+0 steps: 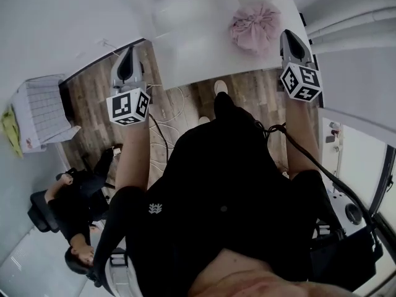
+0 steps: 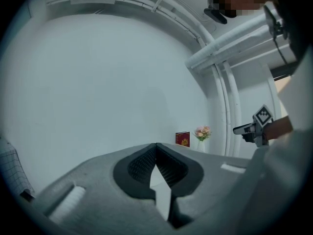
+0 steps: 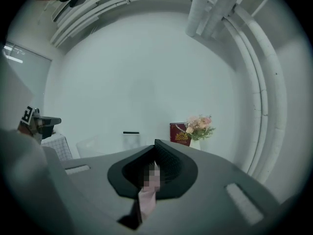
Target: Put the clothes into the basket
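pink clothes (image 1: 254,25) lie bunched on the white tabletop (image 1: 192,36), just to the left of the right gripper (image 1: 291,37) and ahead and to the right of the left gripper (image 1: 130,51). each gripper has its jaws pressed together at the tips with nothing pinched between them. the white gridded basket (image 1: 42,111) sits well out to the left of the left gripper, with a yellow-green cloth (image 1: 9,129) at its outer side. ahead of the right gripper, a red book (image 3: 180,133) and flowers (image 3: 199,126) stand by the wall.
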